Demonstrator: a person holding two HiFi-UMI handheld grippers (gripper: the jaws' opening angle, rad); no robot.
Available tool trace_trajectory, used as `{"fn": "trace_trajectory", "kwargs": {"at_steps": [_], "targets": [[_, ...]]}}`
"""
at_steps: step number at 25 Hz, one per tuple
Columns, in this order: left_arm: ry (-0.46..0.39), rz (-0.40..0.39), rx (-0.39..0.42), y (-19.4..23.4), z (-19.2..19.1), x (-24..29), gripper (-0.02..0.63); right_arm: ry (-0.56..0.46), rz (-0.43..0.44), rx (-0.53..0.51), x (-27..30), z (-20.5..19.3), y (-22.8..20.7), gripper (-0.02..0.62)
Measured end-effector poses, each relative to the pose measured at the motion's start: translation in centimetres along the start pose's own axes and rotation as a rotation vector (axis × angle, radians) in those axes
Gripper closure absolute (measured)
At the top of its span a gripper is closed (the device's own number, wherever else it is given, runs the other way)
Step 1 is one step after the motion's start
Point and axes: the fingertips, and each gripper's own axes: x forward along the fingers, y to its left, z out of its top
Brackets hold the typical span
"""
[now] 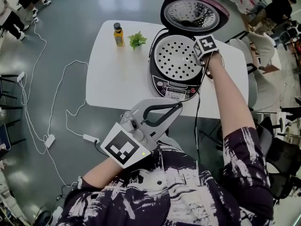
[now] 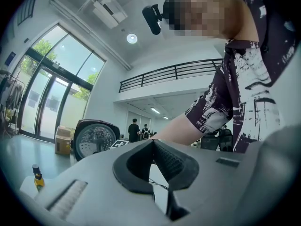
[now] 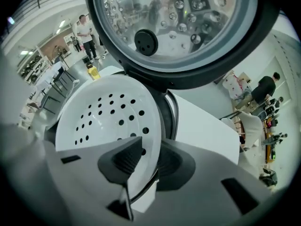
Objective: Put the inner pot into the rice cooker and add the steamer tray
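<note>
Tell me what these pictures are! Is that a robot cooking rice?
No robot here: a person holds a pinching tool, called a gripper, in each hand. One picture comes from a camera on the person's head, looking down. The other two come from cameras riding on each gripper. On the white table stand an open rice cooker, a small bottle and a little green plant. The white steamer tray with holes sits in the cooker. The right gripper has its jaws a little apart around the tray's rim. The left gripper is shut, holds nothing and is near the person's body.
</note>
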Motion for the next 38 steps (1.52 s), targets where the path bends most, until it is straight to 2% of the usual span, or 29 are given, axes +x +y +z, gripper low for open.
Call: {"fn": "trace_trajectory", "kwargs": {"at_steps": [1, 6, 10, 13, 18, 22, 24, 26, 32, 35, 38], "targets": [[0.0, -0.001, 0.001, 0.0, 0.0, 0.0, 0.601, -0.009, 0.019, 0.007, -0.1, -0.1, 0.2, 0.512], [-0.008, -0.009, 0.0, -0.4, 0.2, 0.5, 0.601, -0.069, 0.074, 0.033, -0.6, -0.6, 0.6, 0.491], [-0.008, -0.022, 0.004, -0.9, 0.6, 1.4, 0.601, -0.099, 0.102, 0.045, -0.9, -1.2, 0.6, 0.488], [-0.002, -0.037, 0.012, -1.5, 0.8, 1.9, 0.601, -0.119, 0.131, 0.095, -1.4, -1.6, 0.4, 0.488], [-0.003, -0.05, 0.018, -2.3, 1.2, 2.6, 0.601, -0.115, 0.056, 0.071, -2.7, -2.3, -1.4, 0.488], [-0.004, -0.056, 0.027, -2.6, 1.4, 3.0, 0.601, -0.194, 0.076, 0.098, -4.2, -1.8, -1.9, 0.488], [-0.008, -0.049, 0.023, -2.4, 1.4, 3.2, 0.601, -0.282, 0.111, 0.113, -5.7, -1.1, -1.5, 0.488], [-0.01, -0.033, 0.003, -1.9, 1.3, 3.4, 0.601, -0.413, 0.161, 0.127, -8.3, -0.2, -0.5, 0.489], [0.021, 0.05, -0.045, 1.3, 0.6, 3.9, 0.601, -0.935, 0.243, 0.05, -20.7, -0.3, 4.6, 0.53], [0.038, 0.099, -0.024, 3.6, 0.3, 4.1, 0.601, -1.161, 0.282, 0.021, -26.6, -2.0, 7.9, 0.586], [0.046, 0.138, 0.017, 5.4, 0.3, 4.2, 0.601, -1.29, 0.251, 0.009, -29.9, -4.0, 10.0, 0.591]]}}
